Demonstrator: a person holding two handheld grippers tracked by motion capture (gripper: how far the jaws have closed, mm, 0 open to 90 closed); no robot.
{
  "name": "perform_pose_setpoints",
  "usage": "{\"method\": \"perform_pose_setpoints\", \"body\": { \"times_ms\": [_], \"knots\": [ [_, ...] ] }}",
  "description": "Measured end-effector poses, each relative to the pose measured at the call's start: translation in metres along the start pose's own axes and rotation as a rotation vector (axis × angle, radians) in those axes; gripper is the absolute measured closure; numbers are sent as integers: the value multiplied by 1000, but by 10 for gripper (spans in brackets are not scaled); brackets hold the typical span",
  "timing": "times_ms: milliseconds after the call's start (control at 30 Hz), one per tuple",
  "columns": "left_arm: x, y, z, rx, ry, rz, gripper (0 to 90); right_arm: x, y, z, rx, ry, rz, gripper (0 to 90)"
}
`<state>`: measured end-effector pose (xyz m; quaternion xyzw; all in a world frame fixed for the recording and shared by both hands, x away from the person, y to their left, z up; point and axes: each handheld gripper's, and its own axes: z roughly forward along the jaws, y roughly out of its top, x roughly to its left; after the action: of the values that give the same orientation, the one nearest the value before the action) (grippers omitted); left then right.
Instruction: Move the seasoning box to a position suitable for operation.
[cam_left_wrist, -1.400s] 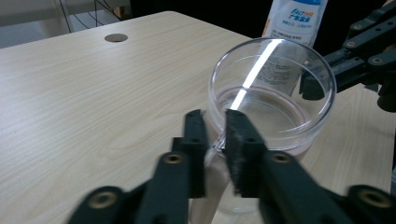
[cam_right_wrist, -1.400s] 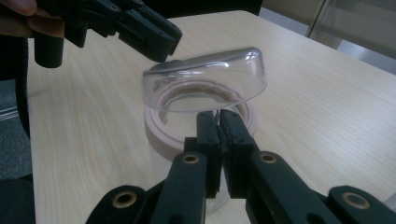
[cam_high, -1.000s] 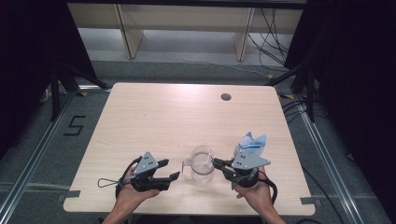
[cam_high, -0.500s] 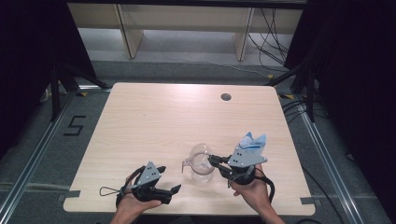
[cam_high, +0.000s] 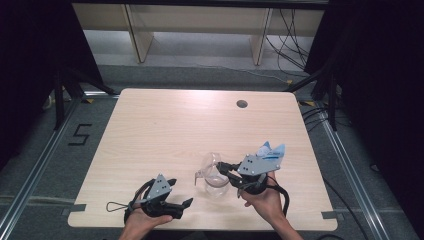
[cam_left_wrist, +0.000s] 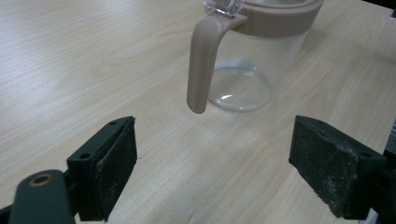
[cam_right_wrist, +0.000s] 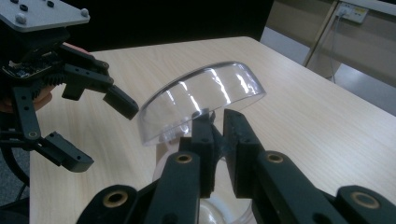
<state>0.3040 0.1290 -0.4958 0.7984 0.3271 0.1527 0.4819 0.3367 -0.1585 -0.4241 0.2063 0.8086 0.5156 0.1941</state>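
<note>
The right gripper (cam_right_wrist: 215, 126) is clamping the clear domed lid (cam_right_wrist: 203, 101) above the clear beige-rimmed jug (cam_left_wrist: 254, 51); the left gripper (cam_left_wrist: 212, 163), jaws apart, is facing its beige handle (cam_left_wrist: 201, 60).

Pale wood-grain counter (cam_high: 165, 130) with a smooth matt finish, clear glossy jug (cam_left_wrist: 247, 70) with a matt beige plastic handle (cam_left_wrist: 201, 65) and rim, glossy transparent lid (cam_right_wrist: 201, 100), left tool (cam_left_wrist: 212, 172) with rough, scuffed black pads (cam_left_wrist: 322, 163), right tool (cam_right_wrist: 217, 135) in matt black plastic
</note>
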Motion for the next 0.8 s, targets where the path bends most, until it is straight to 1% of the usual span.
{"method": "perform_pose_setpoints", "body": {
  "times_ms": [33,67,100,133,167,200,233,267,300,333,367,400,433,467,500,533,600,633,667,700,733,767,800],
  "knots": [
    [1,0,0,10,4,9,146,-1,1,2,-18,-7,-27,830],
    [1,1,0,8,2,2,146,-2,2,2,-14,0,-50,828],
    [1,1,1,-2,1,-7,146,0,3,2,-9,-5,-13,827],
    [2,1,1,3,8,-6,146,-1,3,4,-23,-11,-28,827],
    [2,0,1,-3,6,-6,146,-1,4,4,-13,-3,-32,827],
    [2,0,1,1,4,-13,146,-2,5,5,-23,-7,-58,827],
    [3,0,1,5,6,3,146,0,6,5,-14,-2,-29,826],
    [3,1,1,6,5,3,146,0,6,6,-17,1,-24,826],
    [3,1,1,6,5,3,146,0,6,6,-17,1,-24,826],
    [4,0,2,0,6,-13,146,2,8,8,-26,-4,-30,826],
    [4,0,2,0,6,-13,146,2,8,8,-26,-4,-30,826],
    [5,1,1,-2,8,-12,146,3,9,10,-29,3,-37,825],
    [5,0,1,-4,8,-20,146,4,10,11,-28,7,-39,824],
    [6,0,1,-8,11,-19,146,4,11,11,-24,12,-43,824],
    [6,0,1,-8,11,-19,146,5,11,12,-31,3,-42,824],
    [6,0,1,-5,12,-12,147,5,12,12,-22,17,-41,823],
    [6,0,1,-10,9,-21,146,7,13,13,-32,6,-33,821],
    [6,0,1,-8,9,-14,146,7,14,14,-21,18,-43,821],
    [6,0,1,-10,6,-13,146,8,14,15,-30,23,-39,821],
    [6,0,1,-10,6,-13,146,8,15,15,-35,14,-50,820],
    [6,0,1,-4,5,-9,146,8,15,15,-35,14,-50,820],
    [6,0,1,-6,3,-9,146,9,15,15,-18,25,-32,820],
    [6,0,1,-5,9,-18,146,9,16,16,-26,34,-45,819]
  ]
}}
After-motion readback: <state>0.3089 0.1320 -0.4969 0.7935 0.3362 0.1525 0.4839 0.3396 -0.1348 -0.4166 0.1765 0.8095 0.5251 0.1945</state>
